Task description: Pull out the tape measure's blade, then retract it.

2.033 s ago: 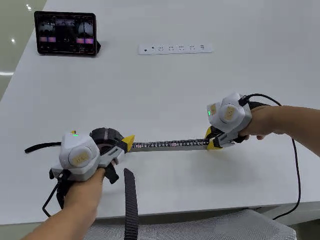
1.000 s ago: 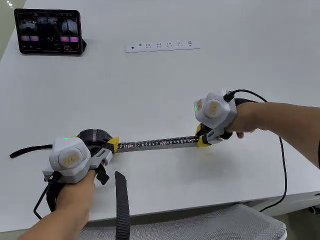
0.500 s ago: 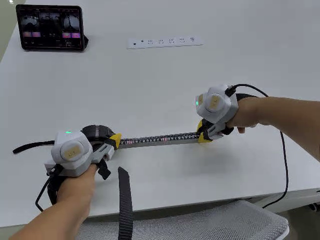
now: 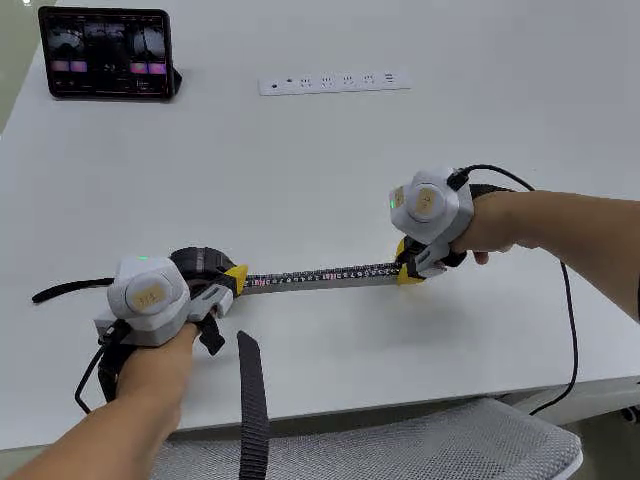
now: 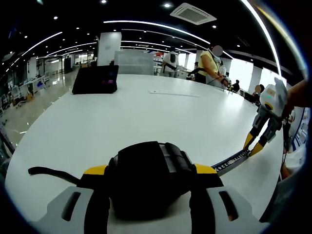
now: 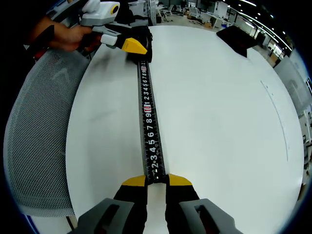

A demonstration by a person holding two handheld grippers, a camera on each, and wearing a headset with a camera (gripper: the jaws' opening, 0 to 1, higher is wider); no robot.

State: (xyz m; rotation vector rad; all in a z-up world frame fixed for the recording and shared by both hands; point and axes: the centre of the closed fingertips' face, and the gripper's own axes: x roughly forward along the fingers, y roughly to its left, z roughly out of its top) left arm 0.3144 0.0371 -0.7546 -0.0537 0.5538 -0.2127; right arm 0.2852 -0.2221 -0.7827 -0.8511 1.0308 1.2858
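Tape measure [image 4: 200,266], black case: sitting on the left part of the white counter [image 4: 300,170], grasped across its sides by the left tongs [image 4: 228,284], with the yellow tips pressed against the housing. From the case toward the right, blade [image 4: 320,276] drawn out and lying flat on the counter, numbers facing up, in a nearly straight line. At the far end of the blade, right tongs [image 4: 408,274], clenched on the tip of the blade, both yellow tips closed over it and low to the counter. Judged to be at the turning point of the task: pulling out seemingly done or nearly done, retraction not yet begun. For the next move, probably needed: to keep the case held firmly, to guide the blade end back toward the case slowly and along the same line, and not to release at once, otherwise risk of the blade snapping back or buckling.
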